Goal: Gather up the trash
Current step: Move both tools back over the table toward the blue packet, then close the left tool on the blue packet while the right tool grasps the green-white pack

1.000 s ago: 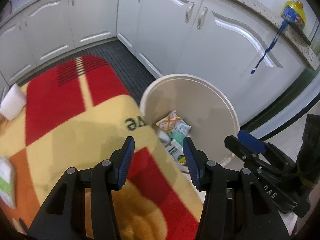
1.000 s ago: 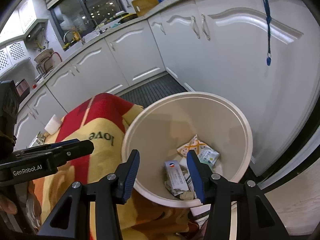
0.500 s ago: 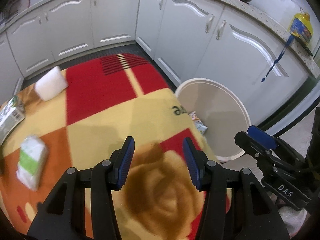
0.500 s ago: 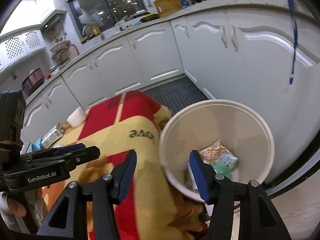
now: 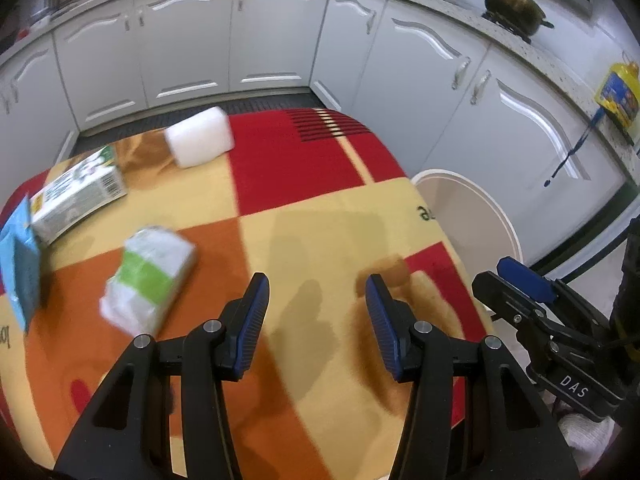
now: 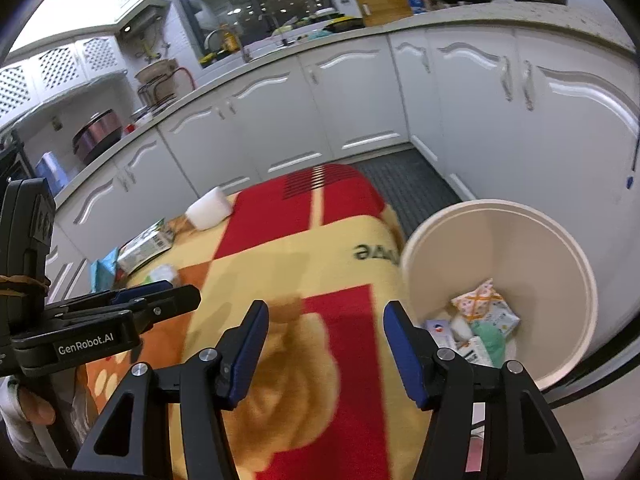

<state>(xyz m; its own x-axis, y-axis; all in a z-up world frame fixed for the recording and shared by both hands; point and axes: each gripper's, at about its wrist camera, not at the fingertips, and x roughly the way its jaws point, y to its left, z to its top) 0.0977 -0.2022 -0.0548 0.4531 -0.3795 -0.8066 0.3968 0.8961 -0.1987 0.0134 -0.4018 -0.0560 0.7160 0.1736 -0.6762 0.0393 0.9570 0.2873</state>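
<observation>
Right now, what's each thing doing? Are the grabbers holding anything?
left gripper: open, empty.
right gripper: open, empty.
bin: upright, wrappers inside.
green-and-white pack: lying on blanket.
carton: lying flat.
white block: on blanket.
blue packet: at blanket's edge.

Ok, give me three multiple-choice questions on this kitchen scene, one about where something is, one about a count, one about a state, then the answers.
1. Where is the bin?
A. beside the table's edge, on the floor
B. on the counter
C. on the blanket

2. How many items lie on the blanket?
A. one
B. four
C. seven

3. The left claw is:
A. open and empty
B. shut on a carton
C. shut on a sponge

Answers: 1 A, it stands low by the cabinets; 2 B, white block, carton, blue packet, green-banded pack; 3 A, only blanket shows between the fingers.
</observation>
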